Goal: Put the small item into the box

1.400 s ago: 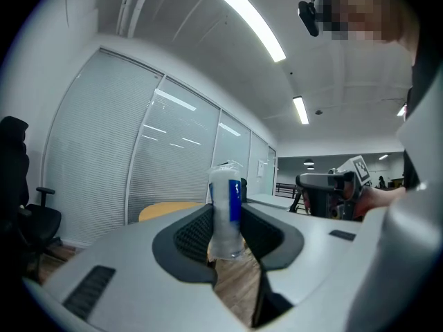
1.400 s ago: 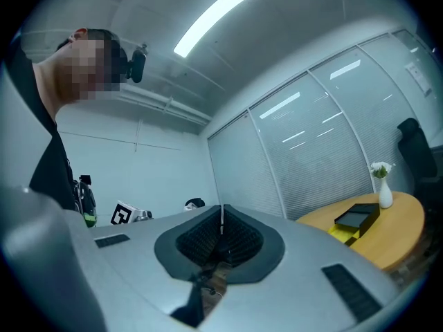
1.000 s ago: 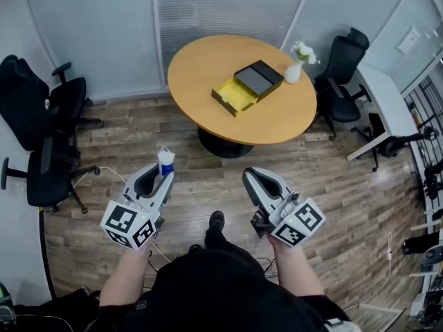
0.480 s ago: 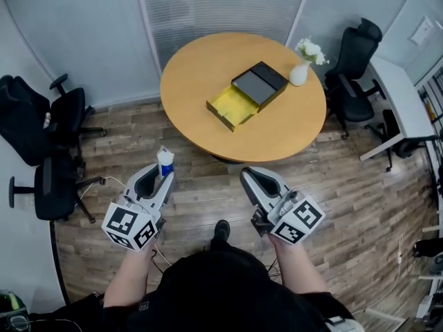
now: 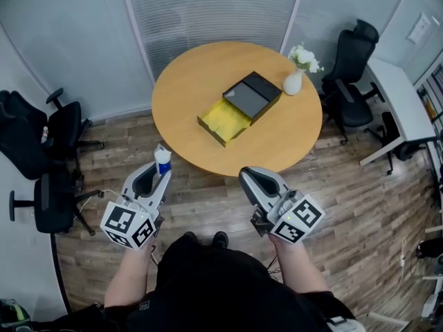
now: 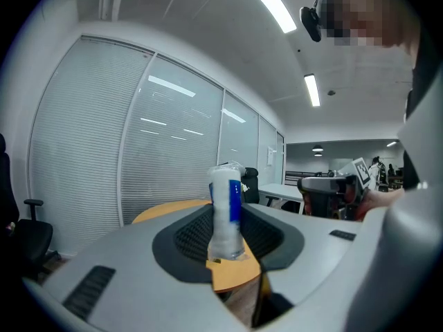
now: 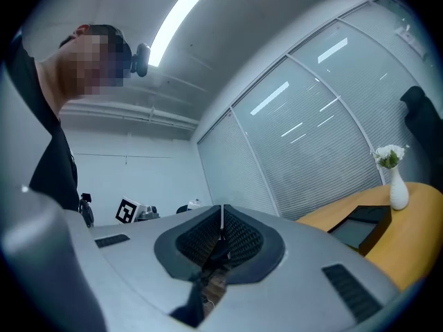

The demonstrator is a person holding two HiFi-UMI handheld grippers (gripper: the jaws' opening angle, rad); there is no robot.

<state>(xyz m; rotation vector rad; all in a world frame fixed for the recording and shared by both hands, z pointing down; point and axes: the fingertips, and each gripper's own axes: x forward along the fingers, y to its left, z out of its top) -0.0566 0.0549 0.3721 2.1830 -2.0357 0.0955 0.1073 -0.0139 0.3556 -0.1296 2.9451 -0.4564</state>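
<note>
A small white and blue packet (image 5: 163, 160) (image 6: 225, 211) stands upright between the jaws of my left gripper (image 5: 160, 173) (image 6: 226, 237), which is shut on it. My right gripper (image 5: 251, 177) (image 7: 221, 221) is shut with nothing in it. Both hang over the wooden floor, short of the round wooden table (image 5: 187, 95). On the table lies an open box (image 5: 239, 106) with a yellow inside and its dark lid (image 5: 253, 90) beside it; the dark lid (image 7: 358, 223) also shows in the right gripper view.
A white vase with flowers (image 5: 295, 75) (image 7: 394, 180) stands on the table near the box. Black office chairs stand at the left (image 5: 48, 137) and at the back right (image 5: 349, 61). A white desk (image 5: 394, 109) is at the right. Glass walls with blinds close the back.
The person has stepped closer to the table, which now lies nearer in the head view. Both grippers keep their state and stay level with each other.
</note>
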